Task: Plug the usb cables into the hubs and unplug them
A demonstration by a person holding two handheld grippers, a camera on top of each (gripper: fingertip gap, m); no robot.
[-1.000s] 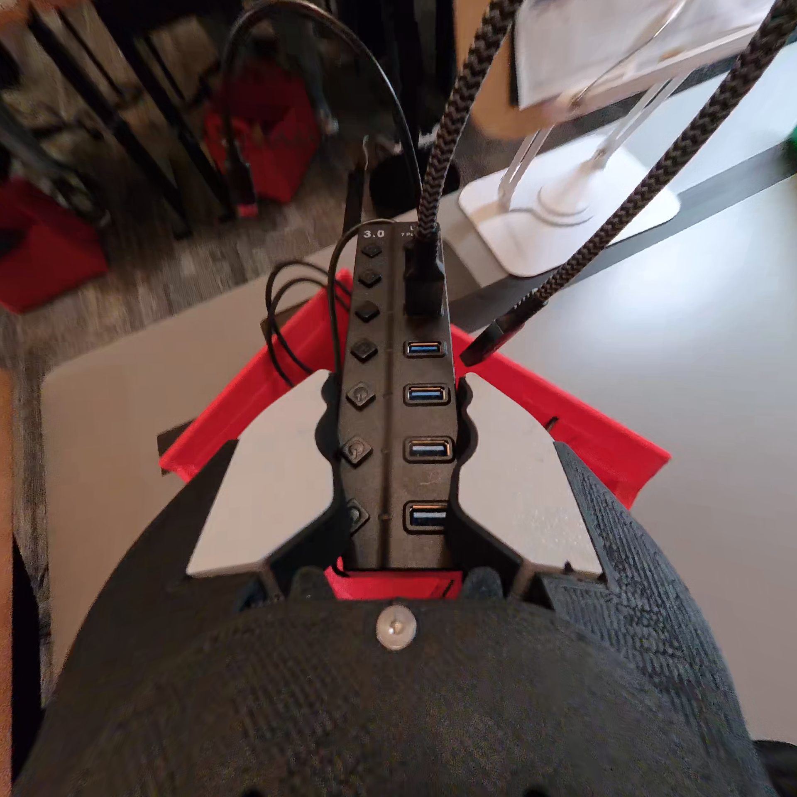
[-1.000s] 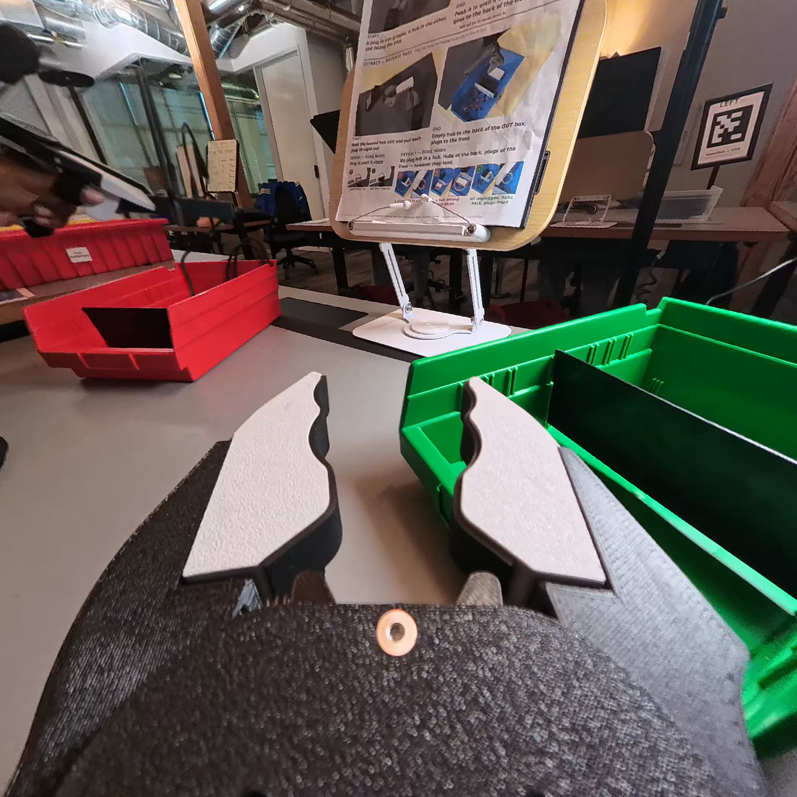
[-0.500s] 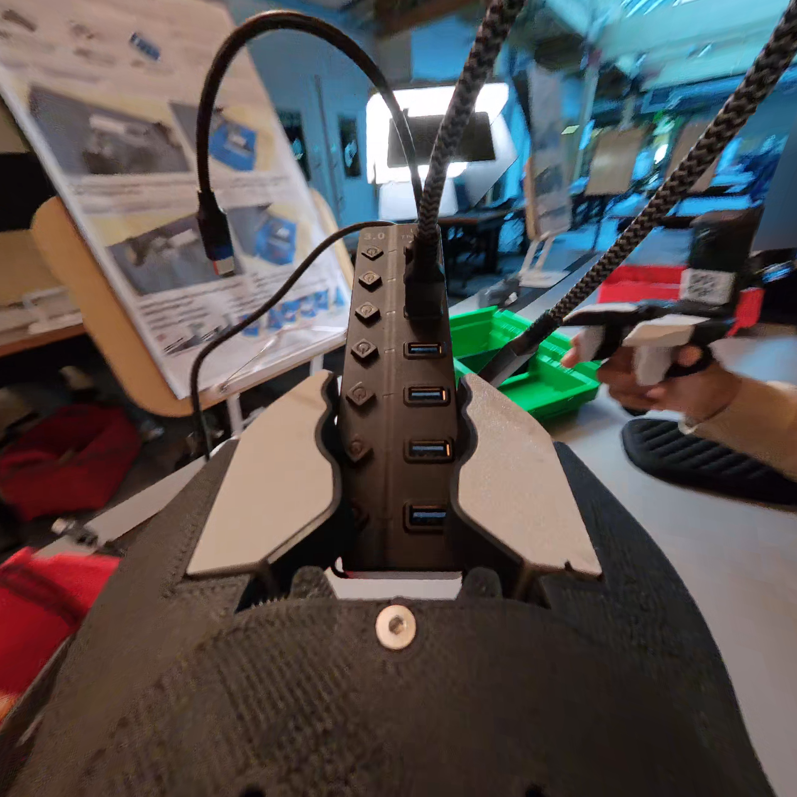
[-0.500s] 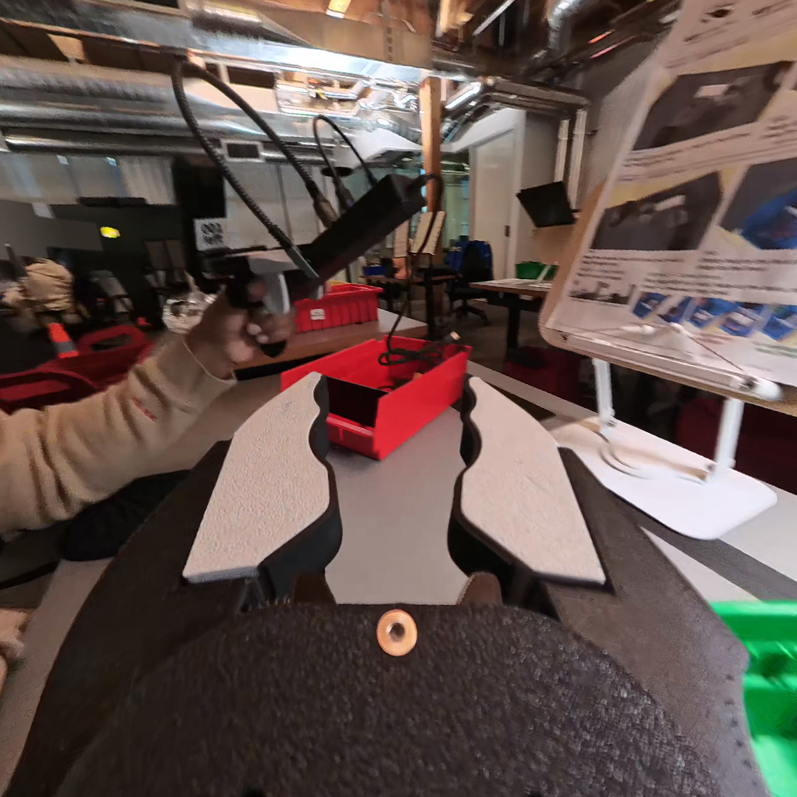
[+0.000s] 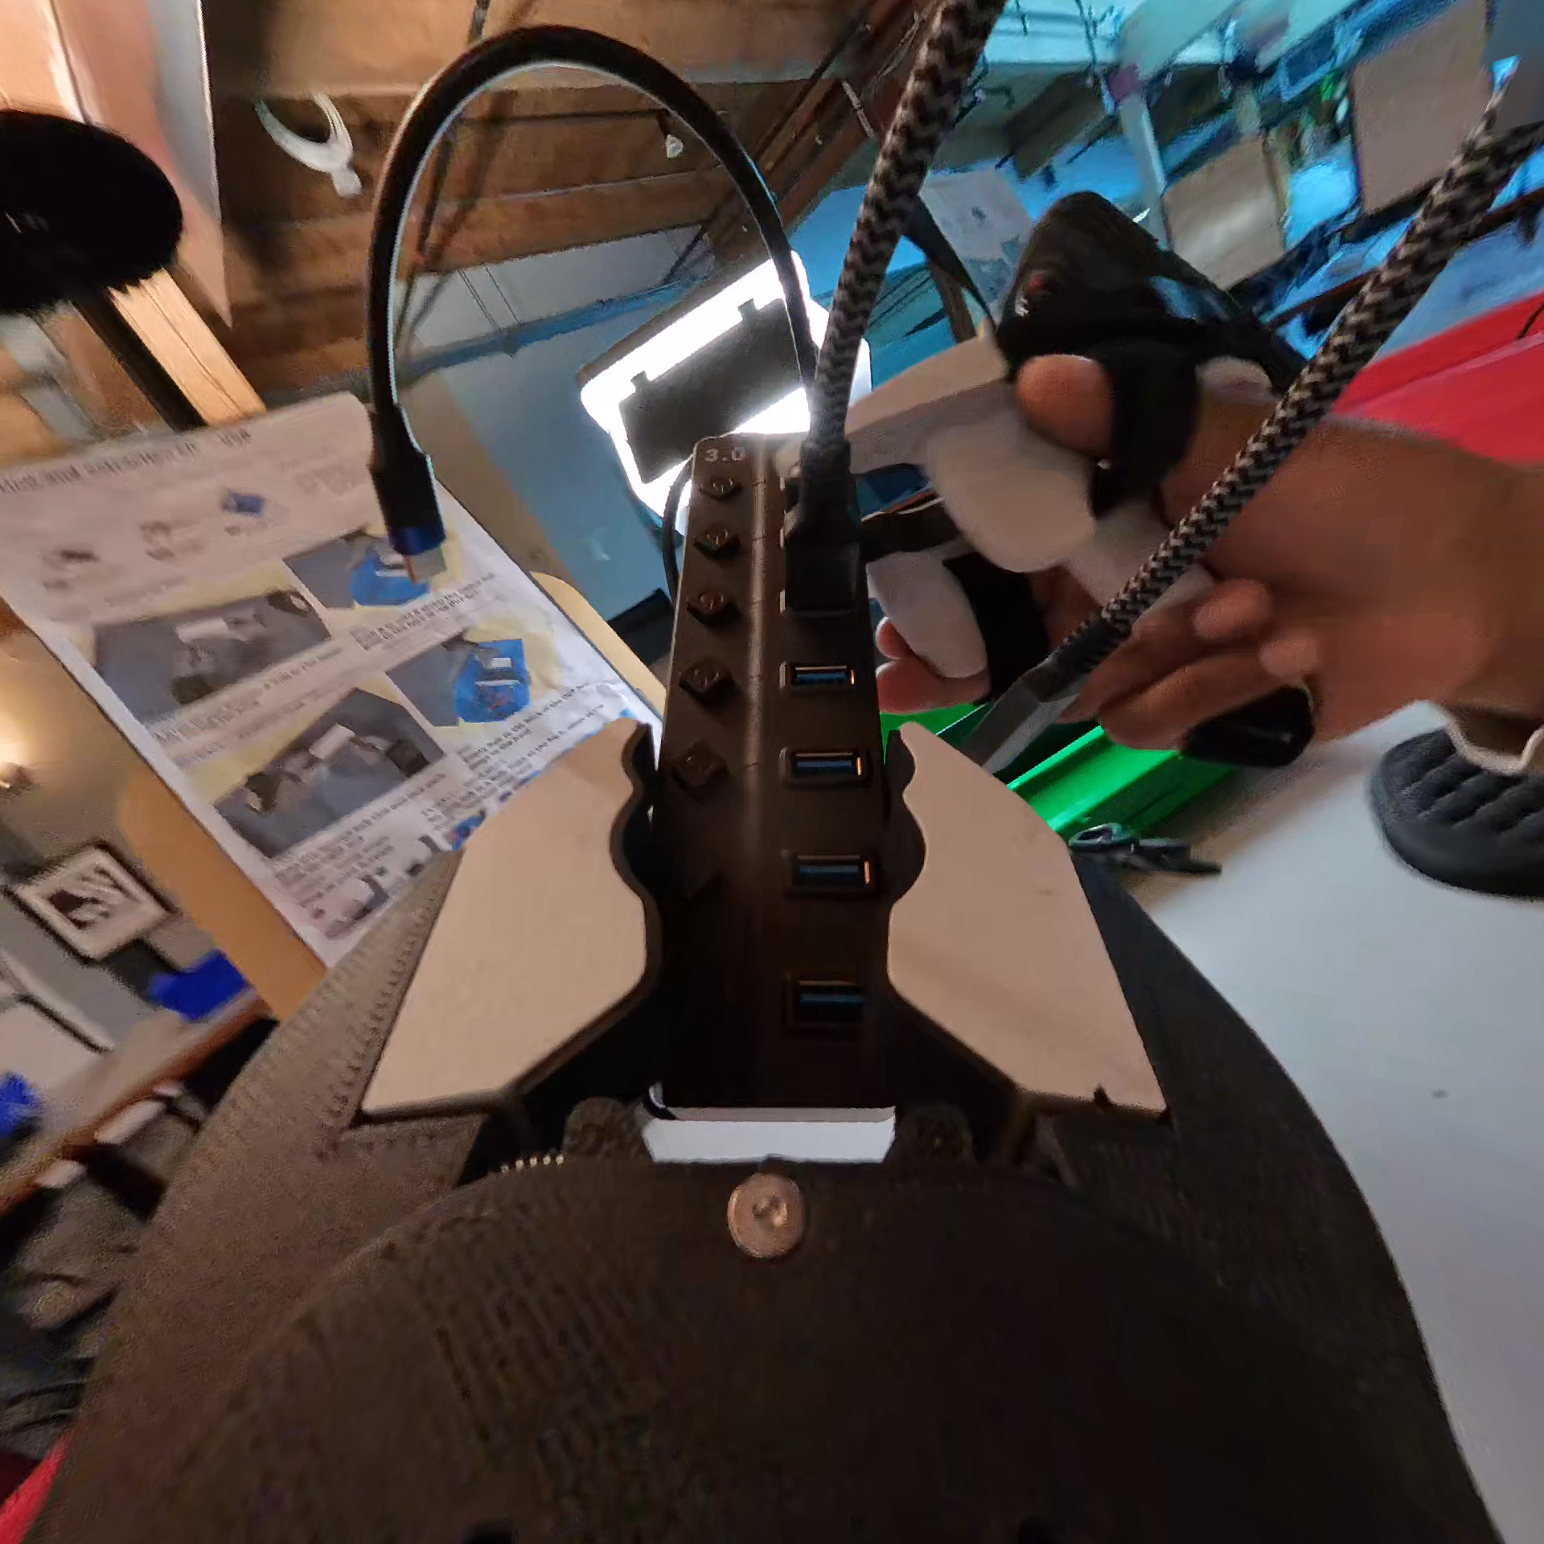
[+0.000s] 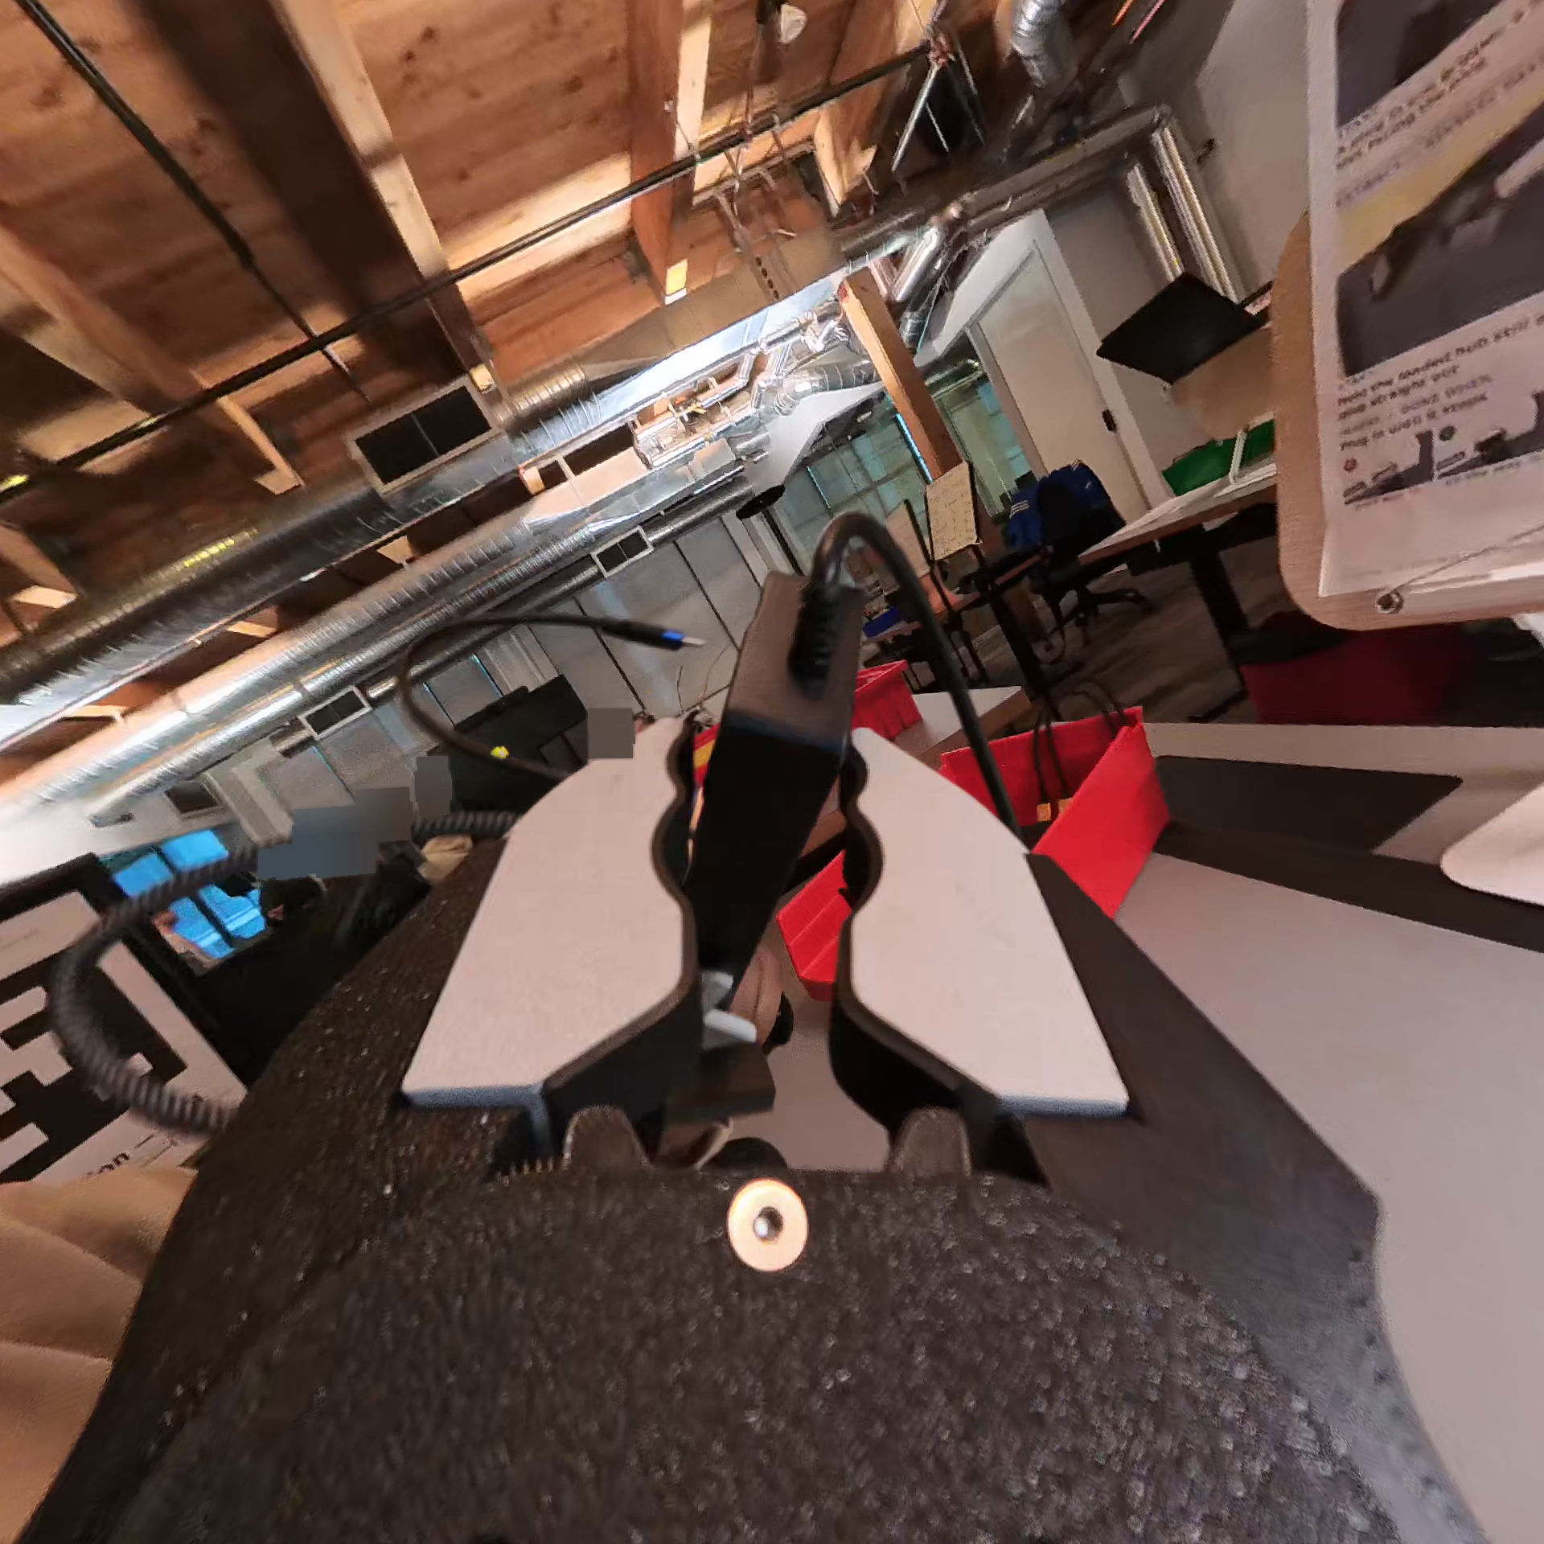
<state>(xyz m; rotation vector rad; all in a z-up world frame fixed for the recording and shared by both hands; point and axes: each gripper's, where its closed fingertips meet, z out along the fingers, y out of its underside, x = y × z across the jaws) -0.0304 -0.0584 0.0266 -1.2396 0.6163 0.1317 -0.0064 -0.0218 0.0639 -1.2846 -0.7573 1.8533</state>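
Fingers of our left gripper (image 5: 769, 844) are clamped on the black hub (image 5: 764, 802), held up off the tabletop (image 5: 1353, 1003) with a braided cable (image 5: 869, 234) plugged near its far end. Our right gripper (image 6: 769, 844) has its fingers apart around the hub's far end; we cannot tell whether they touch it

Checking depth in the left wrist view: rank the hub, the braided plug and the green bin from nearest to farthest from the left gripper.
1. Hub: clamped in the left gripper.
2. Braided plug: seated at the hub's far end.
3. Green bin: on the table, beyond and right.
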